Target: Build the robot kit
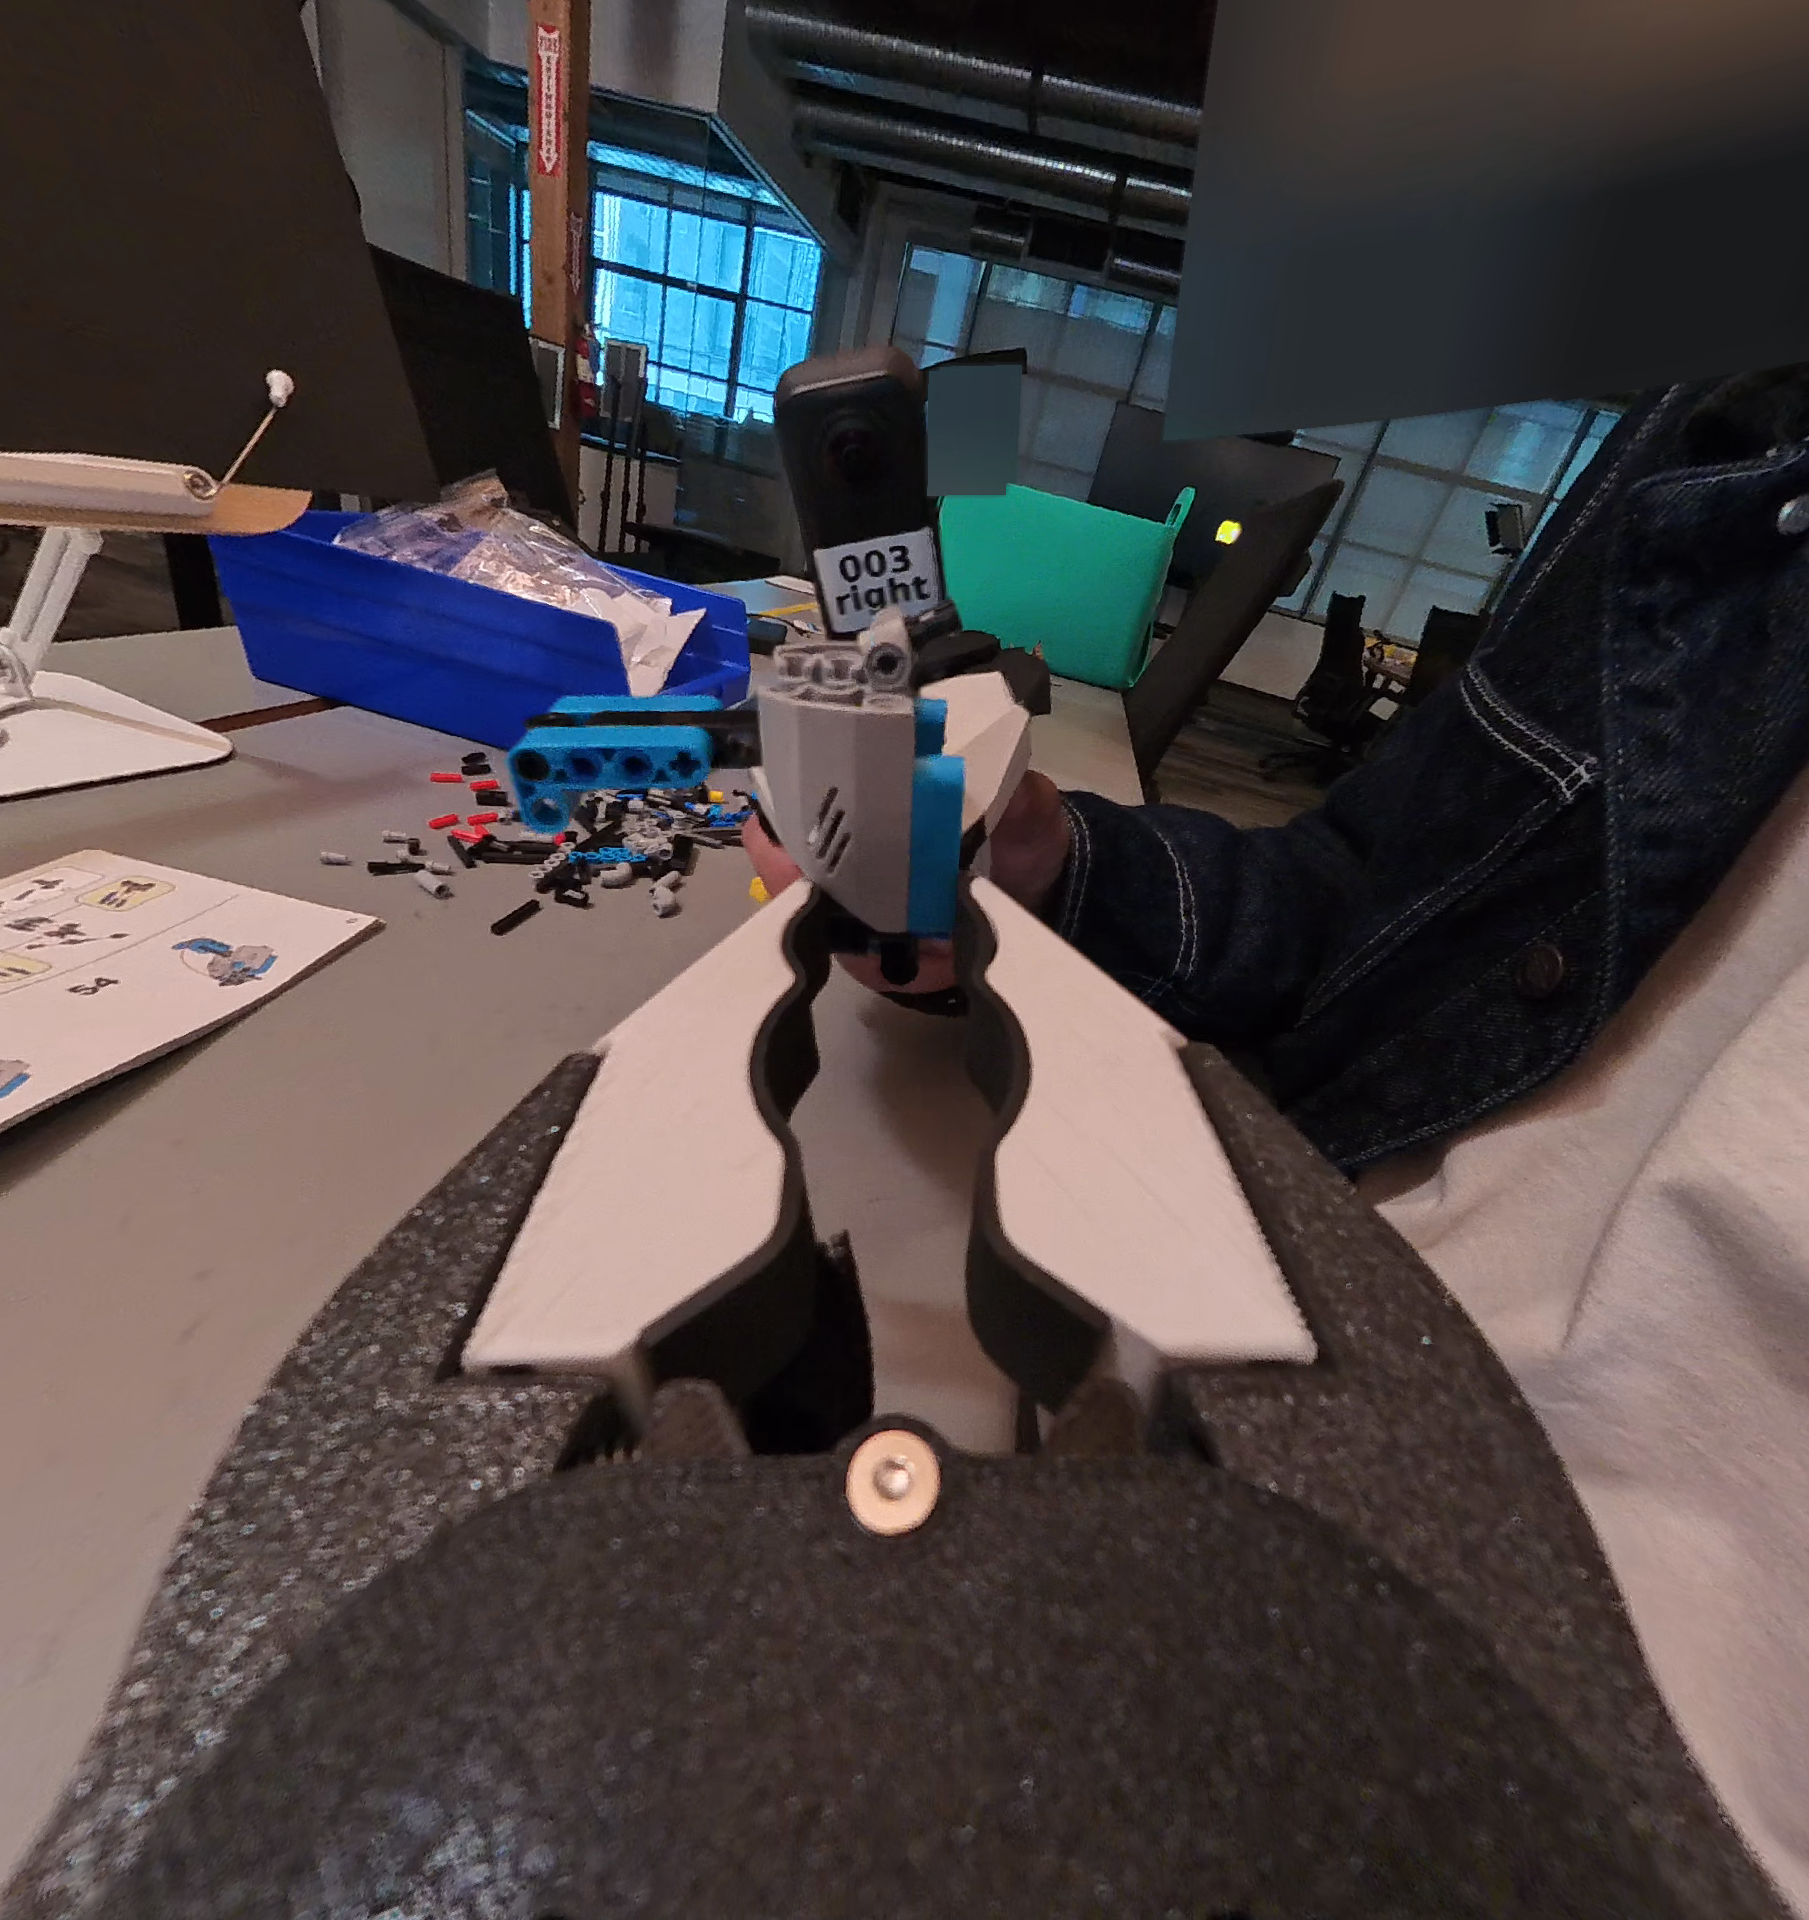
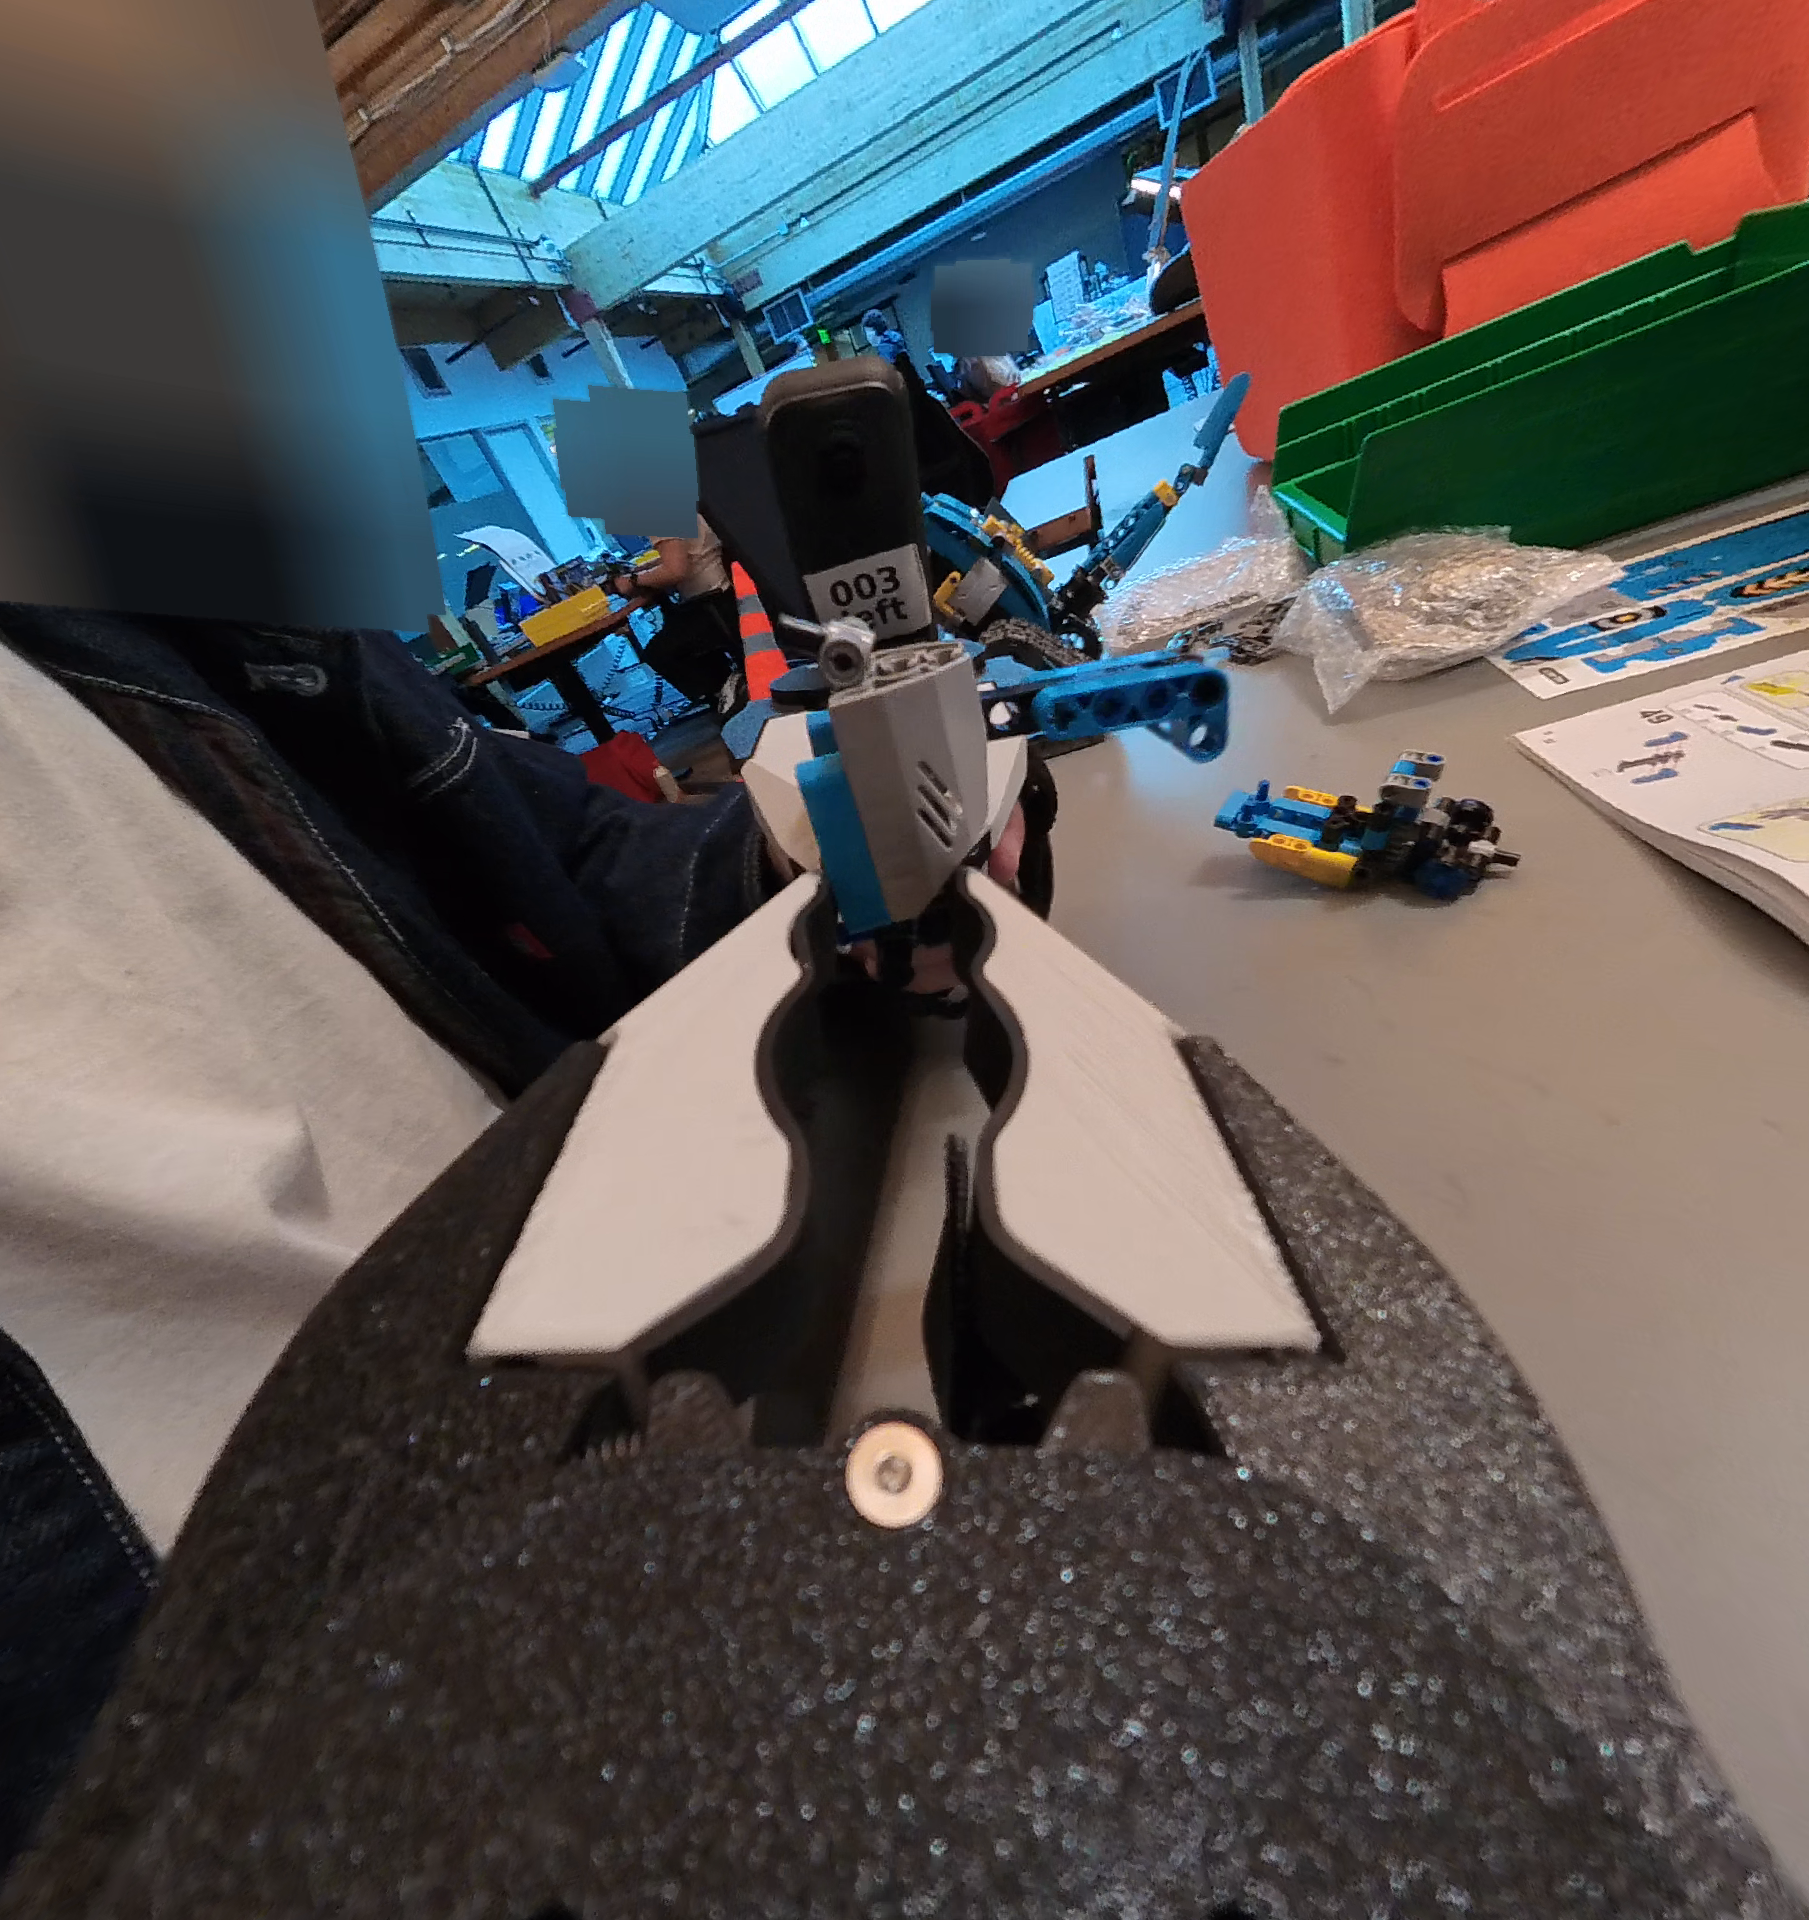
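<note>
Between my left tool's tips sits the grey-and-blue brick assembly, pinched; my right tool pinches it opposite. Beyond, loose pieces litter the bench, unassembled.

We see the left gripper with white fingers edged in black on a speckled dark-grey body; the right gripper has the same colours. Between their tips sits a model of light-grey panels with sky-blue strips and a blue holed beam. The table is plain grey. On it we see a scatter of black, red, grey and blue pieces, a royal-blue bin and a white booklet with yellow boxes. We also see a green bin, orange panels, a blue-and-yellow build, a dark denim jacket with pale stitching, and a cream shirt.
</note>
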`<state>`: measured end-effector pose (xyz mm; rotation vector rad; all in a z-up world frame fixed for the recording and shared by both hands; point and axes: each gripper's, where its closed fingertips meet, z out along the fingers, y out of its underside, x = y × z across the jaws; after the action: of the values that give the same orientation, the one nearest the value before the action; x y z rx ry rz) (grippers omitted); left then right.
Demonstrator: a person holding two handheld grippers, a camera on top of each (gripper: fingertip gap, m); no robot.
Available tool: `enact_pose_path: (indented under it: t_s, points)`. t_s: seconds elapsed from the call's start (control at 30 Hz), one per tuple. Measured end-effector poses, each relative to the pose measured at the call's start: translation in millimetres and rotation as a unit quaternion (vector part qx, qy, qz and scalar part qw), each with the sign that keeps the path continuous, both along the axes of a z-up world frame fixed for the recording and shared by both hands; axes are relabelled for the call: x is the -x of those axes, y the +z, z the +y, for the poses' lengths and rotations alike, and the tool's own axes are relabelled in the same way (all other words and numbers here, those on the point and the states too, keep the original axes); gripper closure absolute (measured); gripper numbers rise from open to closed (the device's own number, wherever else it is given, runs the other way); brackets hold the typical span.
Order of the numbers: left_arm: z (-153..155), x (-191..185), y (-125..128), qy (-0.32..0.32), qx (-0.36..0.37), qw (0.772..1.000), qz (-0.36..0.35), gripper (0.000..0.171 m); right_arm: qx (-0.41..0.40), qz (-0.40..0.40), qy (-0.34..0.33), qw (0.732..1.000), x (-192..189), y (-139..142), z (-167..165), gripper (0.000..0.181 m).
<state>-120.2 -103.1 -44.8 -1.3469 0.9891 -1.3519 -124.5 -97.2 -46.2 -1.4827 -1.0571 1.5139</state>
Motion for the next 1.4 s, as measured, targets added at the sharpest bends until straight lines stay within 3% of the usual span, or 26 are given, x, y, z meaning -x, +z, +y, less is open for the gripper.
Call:
enact_pose_path:
  t_s: [0.27,0.37,0.73,0.93,1.4]
  points:
    - [-8,0,4,-0.011,-0.014,1.0,-0.002,0.149,0.003,0.009,0.039,0.999,-1,5,-11,0.164]
    - [-1,-1,-4,0.013,-0.018,1.0,0.019,0.153,-0.004,-0.01,0.018,1.0,-2,-2,-5,0.166]
    - [3,0,-7,0.001,0.017,1.0,0.014,0.155,-0.012,-0.021,0.01,1.0,-1,-7,-3,0.164]
    - [10,3,-3,0.022,0.024,0.999,-0.001,0.155,-0.067,-0.014,-0.057,0.996,3,-3,8,0.164]
    - [10,2,0,0.029,0.029,0.999,-0.01,0.156,-0.043,-0.013,-0.053,0.998,3,0,9,0.168]
